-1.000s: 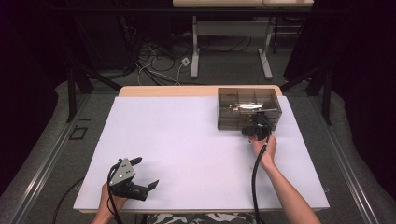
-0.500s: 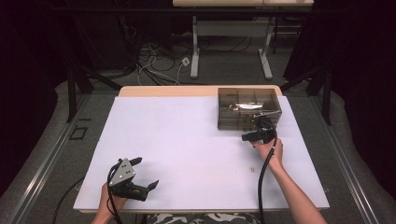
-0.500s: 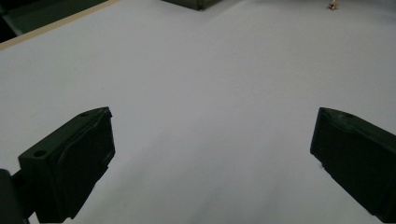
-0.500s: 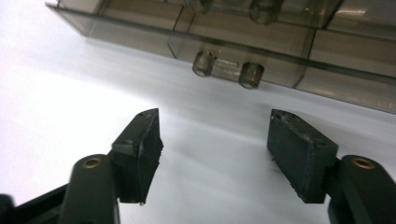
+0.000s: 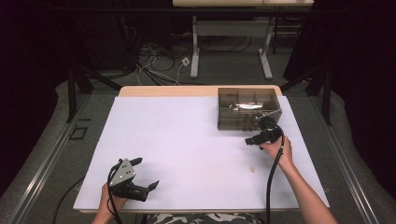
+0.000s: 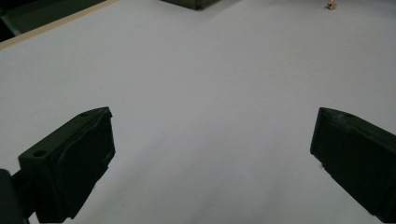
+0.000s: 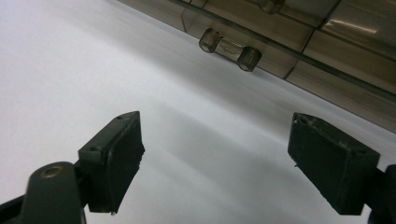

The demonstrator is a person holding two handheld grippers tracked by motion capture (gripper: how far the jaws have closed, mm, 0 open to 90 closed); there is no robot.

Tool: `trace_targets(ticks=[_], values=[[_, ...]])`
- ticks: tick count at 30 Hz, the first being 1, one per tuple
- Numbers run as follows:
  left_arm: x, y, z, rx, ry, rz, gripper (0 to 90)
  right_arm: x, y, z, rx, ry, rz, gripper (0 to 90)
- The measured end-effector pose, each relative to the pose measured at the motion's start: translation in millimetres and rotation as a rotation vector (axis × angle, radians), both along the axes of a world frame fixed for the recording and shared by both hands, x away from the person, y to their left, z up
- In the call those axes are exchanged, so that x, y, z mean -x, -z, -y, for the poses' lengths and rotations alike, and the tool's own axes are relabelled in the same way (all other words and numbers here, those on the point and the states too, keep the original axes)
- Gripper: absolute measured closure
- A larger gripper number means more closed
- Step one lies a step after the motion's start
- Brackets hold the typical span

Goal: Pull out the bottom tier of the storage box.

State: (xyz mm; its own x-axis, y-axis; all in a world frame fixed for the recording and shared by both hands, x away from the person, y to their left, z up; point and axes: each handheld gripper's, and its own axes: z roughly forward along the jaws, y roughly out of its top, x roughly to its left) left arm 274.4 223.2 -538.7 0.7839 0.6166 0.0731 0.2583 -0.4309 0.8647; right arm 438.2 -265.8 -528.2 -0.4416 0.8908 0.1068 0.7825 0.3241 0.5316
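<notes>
A smoky see-through compartment box (image 5: 236,123) stands at the back right of the white table. Just in front of it my right gripper (image 5: 251,140) hovers, pointing left. Its jaws have just been opening and stand open with nothing between them. The right gripper view has my right gripper (image 7: 215,135) over bare white surface, with the box wall (image 7: 327,60) and its clear latch (image 7: 229,48) beyond. My left gripper (image 5: 148,172) rests open at the front left, and in its own view my left gripper (image 6: 212,126) is empty. A tiny tan item (image 5: 251,170) lies on the table near the right forearm.
The white table top (image 5: 187,135) spreads wide between the two grippers. The tiny tan item (image 6: 330,4) sits far off at the top of the left gripper view. A black cable (image 5: 271,186) trails from the right gripper along the forearm. Desk legs and cables stand beyond the table's far edge.
My right gripper has drawn a little back from the box toward the near side, and its jaws have spread. The forearm shifted right, uncovering the tiny tan item. The left gripper stayed put.
</notes>
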Motion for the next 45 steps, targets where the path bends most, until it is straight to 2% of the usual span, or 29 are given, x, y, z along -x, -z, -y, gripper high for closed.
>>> trace_targets(ticks=[3, 6, 8, 16, 17, 19, 22, 23, 25, 26, 27, 28, 31, 32, 35, 36, 38, 40, 41, 42, 45], values=[[0.2, -0.3, 0.0, -0.004, 0.0, 0.004, 0.0, -0.1, -0.8, 0.7, 0.001, -0.026, -0.009, 15.2], [0.1, 0.2, 0.5, -0.004, 0.005, -0.001, 0.0, -1.5, -0.4, 2.3, 0.026, -0.05, 0.001, 15.0], [0.0, 0.5, 0.9, -0.001, 0.001, 0.001, 0.0, -1.9, -0.9, 2.6, 0.038, -0.055, -0.019, 14.8], [0.5, -0.2, 0.2, -0.002, 0.003, 0.01, 0.0, -2.4, -4.5, 8.4, 0.083, -0.12, 0.023, 12.3], [0.5, -0.5, 0.2, -0.005, 0.005, 0.008, 0.0, -2.7, -4.1, 9.2, 0.075, -0.13, 0.037, 10.8], [0.4, -0.5, 0.4, -0.007, 0.004, 0.007, 0.0, -3.1, -6.8, 10.4, 0.103, -0.123, 0.029, 7.3], [1.3, -0.4, 1.1, 0.001, 0.002, 0.008, 0.0, -3.2, -8.3, 11.7, 0.106, -0.136, 0.031, 4.6], [1.6, -0.4, 1.1, 0.004, 0.002, 0.005, 0.0, -3.8, -6.2, 12.5, 0.1, -0.158, 0.061, 4.7], [1.3, -0.6, 0.6, 0.001, 0.003, 0.002, 0.0, -3.8, -7.4, 12.1, 0.115, -0.18, 0.057, 3.9], [0.8, -0.5, 0.5, -0.003, 0.003, 0.012, 0.0, -3.9, -9.8, 12.8, 0.148, -0.194, 0.044, 3.8], [1.1, -0.3, 0.8, 0.001, 0.001, 0.007, 0.0, -3.5, -9.7, 12.2, 0.147, -0.196, 0.068, 3.9], [1.2, -0.3, 1.0, 0.004, 0.0, 0.005, 0.0, -3.6, -9.5, 11.1, 0.146, -0.202, 0.07, 4.3], [1.5, -0.4, 0.9, 0.003, 0.002, 0.007, 0.0, -2.6, -13.4, 9.1, 0.19, -0.21, 0.108, 12.1], [1.6, -0.7, 0.6, 0.002, 0.002, 0.006, 0.0, -2.8, -13.6, 9.0, 0.174, -0.209, 0.129, 15.1], [1.6, -0.6, 0.1, 0.006, -0.003, 0.005, 0.0, -2.5, -16.1, 8.3, 0.209, -0.21, 0.152, 23.0], [1.3, -0.5, 0.1, 0.004, -0.004, 0.006, 0.0, -3.0, -16.4, 8.4, 0.212, -0.231, 0.157, 26.0], [0.9, -0.5, 0.1, 0.0, 0.0, 0.006, 0.0, -4.3, -17.2, 8.4, 0.253, -0.245, 0.177, 31.5], [0.7, -0.3, 0.5, 0.002, 0.001, 0.009, 0.0, -5.5, -18.2, 9.9, 0.251, -0.264, 0.205, 38.5], [0.6, -0.5, 0.4, -0.002, 0.002, 0.007, 0.0, -6.8, -19.5, 11.0, 0.267, -0.268, 0.21, 41.7], [0.5, -0.4, 0.3, -0.001, -0.002, 0.005, 0.0, -7.2, -20.2, 11.5, 0.259, -0.27, 0.209, 44.0], [-0.1, -0.1, -0.1, -0.001, -0.003, 0.004, 0.0, -9.0, -23.7, 12.2, 0.31, -0.291, 0.218, 50.0]])
